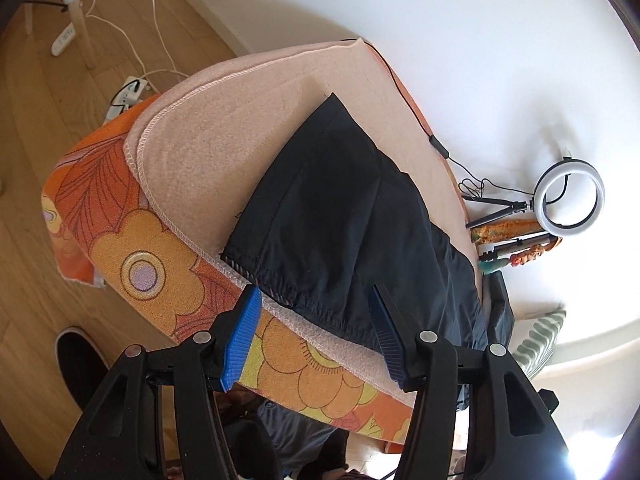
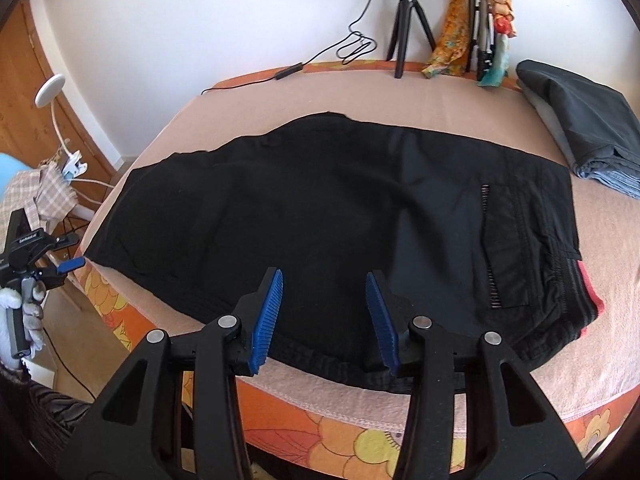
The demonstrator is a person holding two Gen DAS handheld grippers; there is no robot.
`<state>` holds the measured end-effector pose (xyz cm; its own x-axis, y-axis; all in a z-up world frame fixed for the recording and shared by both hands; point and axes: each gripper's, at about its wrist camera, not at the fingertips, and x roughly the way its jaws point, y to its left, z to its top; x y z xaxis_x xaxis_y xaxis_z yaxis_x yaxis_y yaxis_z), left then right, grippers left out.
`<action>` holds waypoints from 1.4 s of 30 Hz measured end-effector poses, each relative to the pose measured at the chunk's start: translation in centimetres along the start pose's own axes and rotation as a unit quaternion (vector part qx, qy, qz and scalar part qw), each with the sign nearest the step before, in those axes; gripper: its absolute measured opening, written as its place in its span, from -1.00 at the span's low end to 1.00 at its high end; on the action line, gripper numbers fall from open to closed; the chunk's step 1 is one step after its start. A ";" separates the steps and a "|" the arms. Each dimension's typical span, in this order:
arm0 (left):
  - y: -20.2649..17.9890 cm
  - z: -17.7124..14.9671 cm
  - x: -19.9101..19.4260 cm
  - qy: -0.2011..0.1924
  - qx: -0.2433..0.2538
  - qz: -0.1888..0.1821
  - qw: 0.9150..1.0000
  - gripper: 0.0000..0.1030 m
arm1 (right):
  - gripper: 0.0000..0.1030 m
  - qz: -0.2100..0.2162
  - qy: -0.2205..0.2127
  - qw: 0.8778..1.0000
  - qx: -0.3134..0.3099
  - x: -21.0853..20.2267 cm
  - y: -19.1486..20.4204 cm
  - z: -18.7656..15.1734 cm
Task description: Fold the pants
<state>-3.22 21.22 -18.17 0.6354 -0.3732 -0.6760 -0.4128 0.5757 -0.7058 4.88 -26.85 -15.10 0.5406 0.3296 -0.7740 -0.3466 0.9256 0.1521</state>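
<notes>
Black pants [image 2: 320, 208] lie spread flat on the pink blanket [image 2: 460, 100] over the table, waistband to the right, leg hems to the left. In the left wrist view the pants [image 1: 340, 220] show hem end first. My left gripper [image 1: 316, 328] is open, its blue fingers straddling the hem corner at the table's edge. It also shows at the far left of the right wrist view [image 2: 70, 266]. My right gripper [image 2: 324, 320] is open just above the pants' near edge, holding nothing.
A stack of folded dark clothes [image 2: 580, 128] sits at the back right of the table. A ring light on a tripod [image 2: 408, 20], its cable [image 2: 288, 70] and colourful scarves [image 2: 452, 32] stand at the wall. Orange floral cloth [image 1: 160, 272] hangs off the table.
</notes>
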 end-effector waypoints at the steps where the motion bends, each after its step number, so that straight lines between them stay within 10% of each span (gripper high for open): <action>1: 0.0 0.2 0.2 0.001 0.003 0.003 1.000 0.06 | -0.11 0.009 0.005 1.000 -0.012 0.3 0.8 -0.1; 26: 1.4 3.0 1.3 -0.020 -0.002 0.033 0.999 0.07 | -0.11 0.115 0.065 0.967 -0.217 6.3 19.3 -0.9; 42: -0.1 2.0 1.1 -0.027 0.001 0.022 0.999 0.08 | -0.11 0.111 0.048 0.978 -0.168 6.0 18.0 0.8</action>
<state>-1.17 22.27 -18.45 0.6508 -0.3072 -0.6943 -0.4402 0.5924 -0.6747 2.50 -8.02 -16.52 0.3541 0.4812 -0.8019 -0.6890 0.7141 0.1243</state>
